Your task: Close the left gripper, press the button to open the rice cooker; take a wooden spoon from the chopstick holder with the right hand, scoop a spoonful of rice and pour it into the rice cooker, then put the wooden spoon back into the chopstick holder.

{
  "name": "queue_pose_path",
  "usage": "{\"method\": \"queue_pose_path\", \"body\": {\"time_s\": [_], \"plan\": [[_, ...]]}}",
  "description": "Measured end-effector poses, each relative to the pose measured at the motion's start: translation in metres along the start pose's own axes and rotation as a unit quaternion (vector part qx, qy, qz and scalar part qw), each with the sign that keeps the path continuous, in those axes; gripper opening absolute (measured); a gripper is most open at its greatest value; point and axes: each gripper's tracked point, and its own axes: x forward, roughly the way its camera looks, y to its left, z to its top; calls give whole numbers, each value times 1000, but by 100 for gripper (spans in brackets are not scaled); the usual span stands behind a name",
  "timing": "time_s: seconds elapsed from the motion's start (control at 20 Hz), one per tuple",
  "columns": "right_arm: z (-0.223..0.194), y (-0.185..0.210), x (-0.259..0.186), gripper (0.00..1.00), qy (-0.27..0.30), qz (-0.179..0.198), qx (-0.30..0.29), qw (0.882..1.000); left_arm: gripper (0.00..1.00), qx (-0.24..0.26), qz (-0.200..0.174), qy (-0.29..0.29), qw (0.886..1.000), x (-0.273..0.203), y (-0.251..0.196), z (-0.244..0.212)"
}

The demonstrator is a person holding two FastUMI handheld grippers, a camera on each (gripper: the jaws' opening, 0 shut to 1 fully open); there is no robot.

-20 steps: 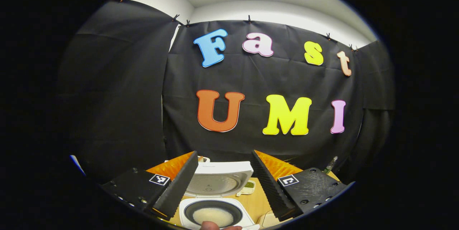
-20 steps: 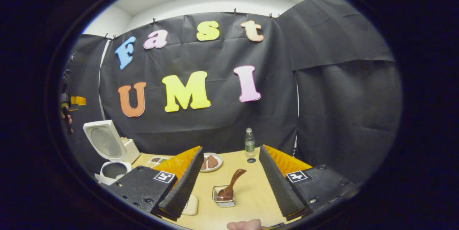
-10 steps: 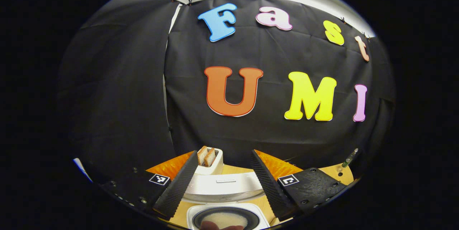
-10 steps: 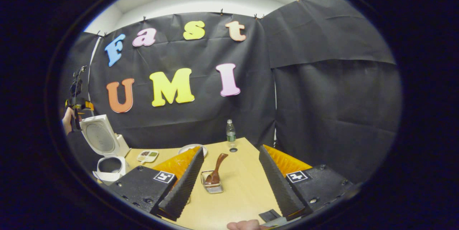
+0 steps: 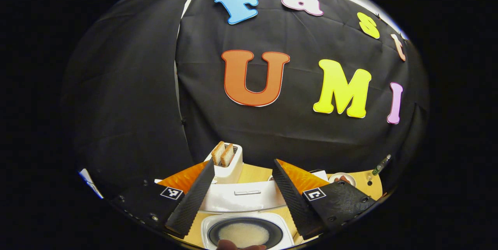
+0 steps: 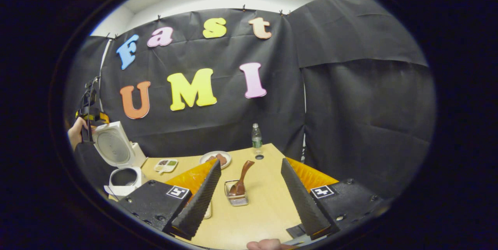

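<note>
The white rice cooker [image 5: 244, 219] stands open just below my left gripper [image 5: 243, 166]. Its lid [image 5: 243, 199] is raised, and pale rice lies in the dark pot [image 5: 244, 235]. The left gripper is open and holds nothing. In the right gripper view the brown wooden spoon [image 6: 242, 176] stands tilted in the small wire chopstick holder [image 6: 237, 198] on the table. My right gripper [image 6: 250, 162] is open and short of it, with the holder framed between its fingers. At far left there are the open cooker [image 6: 122, 176] and the left gripper [image 6: 90, 104] above it, held by a hand [image 6: 74, 135].
A toaster [image 5: 227, 164] with two bread slices stands behind the cooker. On the wooden table [image 6: 253, 219] are a plate of brown food [image 6: 216, 159], a water bottle [image 6: 256, 141], a small sauce tray [image 6: 166, 164] and a pale dish [image 6: 208, 211] behind my right gripper's left finger.
The left gripper view has tipped downward, bringing the toaster and more of the table into sight. The right gripper has shifted slightly, with the holder staying between its fingers. Both grippers stayed open.
</note>
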Motion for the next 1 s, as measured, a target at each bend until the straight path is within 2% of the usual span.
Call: {"method": "queue_pose_path", "body": {"time_s": [0.3,0.5,0.65,1.0], "plan": [[-14,26,18,99,20,49,-2,999,97,3,3,59,998,-39,-7,-31],[-26,43,28,98,38,82,-5,996,96,-27,-14,105,994,-74,-19,-65],[-37,52,33,99,52,102,-13,993,96,-56,-24,158,986,-99,-27,-112],[-56,61,46,97,86,133,-4,987,96,-72,-13,260,963,-118,-29,-192]]}}
